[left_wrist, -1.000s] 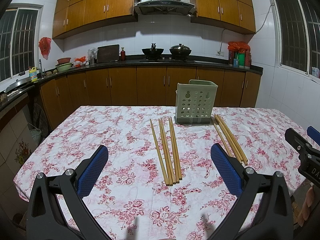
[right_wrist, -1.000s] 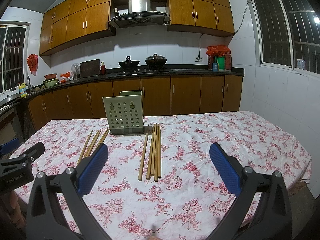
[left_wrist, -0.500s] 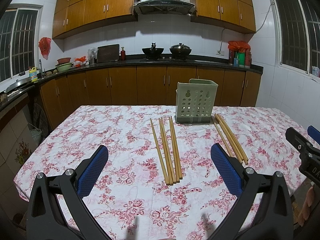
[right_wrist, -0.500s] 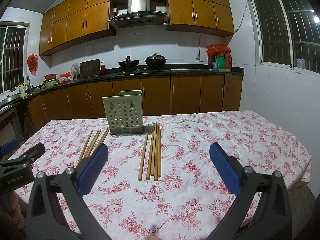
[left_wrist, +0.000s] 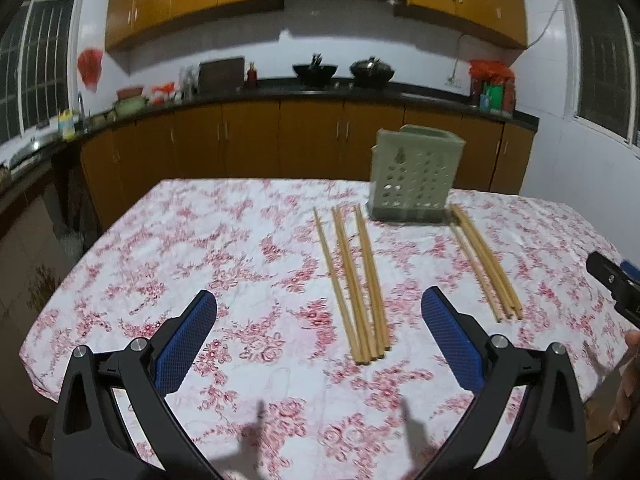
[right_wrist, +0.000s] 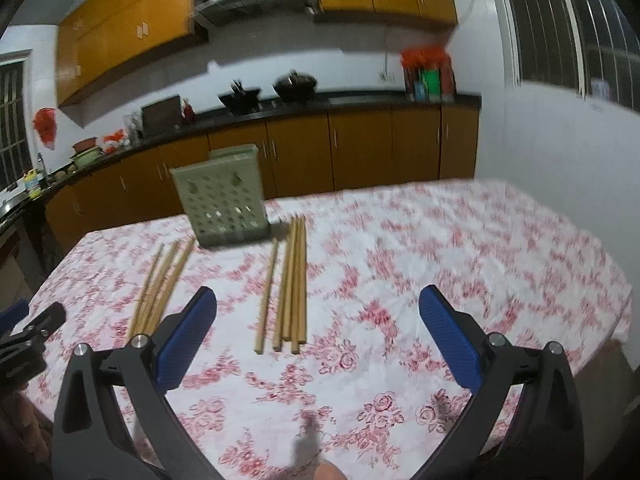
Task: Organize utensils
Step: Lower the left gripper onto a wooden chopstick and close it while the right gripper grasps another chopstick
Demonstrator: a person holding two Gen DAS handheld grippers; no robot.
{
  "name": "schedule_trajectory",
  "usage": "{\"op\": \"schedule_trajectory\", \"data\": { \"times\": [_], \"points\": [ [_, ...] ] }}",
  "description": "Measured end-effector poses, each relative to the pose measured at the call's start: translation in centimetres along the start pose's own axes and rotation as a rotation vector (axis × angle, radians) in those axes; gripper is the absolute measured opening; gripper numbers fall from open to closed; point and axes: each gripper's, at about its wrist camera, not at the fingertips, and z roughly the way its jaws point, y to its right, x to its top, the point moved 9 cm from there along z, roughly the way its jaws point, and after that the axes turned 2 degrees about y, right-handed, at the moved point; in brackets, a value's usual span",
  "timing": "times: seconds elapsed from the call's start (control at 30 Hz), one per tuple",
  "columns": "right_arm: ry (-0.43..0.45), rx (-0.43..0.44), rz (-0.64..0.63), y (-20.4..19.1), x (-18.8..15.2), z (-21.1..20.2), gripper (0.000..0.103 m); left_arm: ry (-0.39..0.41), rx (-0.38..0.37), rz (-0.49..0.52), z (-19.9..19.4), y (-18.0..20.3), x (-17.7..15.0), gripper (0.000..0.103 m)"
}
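A pale green perforated utensil holder [left_wrist: 414, 176] [right_wrist: 224, 204] stands upright at the far side of the floral-clothed table [left_wrist: 240, 248] [right_wrist: 460, 248]. Two bundles of wooden chopsticks lie flat in front of it: one [left_wrist: 356, 280] [right_wrist: 160, 280] to its left, the other [left_wrist: 484, 264] [right_wrist: 290, 280] to its right. My left gripper [left_wrist: 318, 300] hovers open above the table, short of the left bundle's near ends. My right gripper [right_wrist: 318, 296] is open too, above the near ends of the right bundle. Neither holds anything.
Each gripper shows at the edge of the other's view: the right gripper's black body [left_wrist: 612, 284], the left gripper's black body [right_wrist: 32, 328]. A hand [left_wrist: 628, 376] shows at the right edge. Kitchen cabinets and a dark counter [left_wrist: 320, 92] with pots run behind the table.
Both views have shifted and blurred as the grippers moved. The right view has tilted and now looks down more on the table. Chopsticks and holder stay put; both grippers remain open.
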Motion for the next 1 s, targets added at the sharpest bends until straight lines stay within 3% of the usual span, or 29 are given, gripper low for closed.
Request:
{"op": "schedule_trajectory", "data": {
  "times": [0.03,0.13,0.23,0.37,0.47,0.63,0.77,1.0],
  "points": [
    [-0.018,0.0,0.008,0.2,-0.1,0.7,0.098,-0.012,0.005,-0.009,0.6,-0.5,0.1,0.101],
    [-0.119,0.008,0.039,0.9,-0.8,3.7,0.079,-0.056,0.017,-0.037,2.6,-1.6,0.1,0.1],
    [-0.238,0.054,0.059,0.6,-1.7,7.1,0.055,-0.116,0.026,-0.043,4.6,-2.2,-0.1,0.082],
    [-0.316,0.086,0.034,-0.6,-2.1,10.1,0.036,-0.188,0.012,-0.032,7.0,-2.0,-0.6,0.062],
    [-0.35,0.108,0.023,-1.4,-2.3,11.9,0.028,-0.222,-0.005,-0.028,8.3,-1.8,-0.8,0.055],
    [-0.411,0.08,-0.041,-2.1,-3.3,14.4,0.018,-0.262,-0.02,-0.019,10.1,-1.2,-1.1,0.052],
    [-0.404,0.059,-0.08,-1.9,-3.2,15.2,0.01,-0.291,-0.04,-0.02,11.1,-0.8,-1.4,0.047],
    [-0.384,0.03,-0.079,-0.9,-2.5,16.2,0.009,-0.332,-0.094,-0.024,12.4,0.5,-1.8,0.033]
  ]
}}
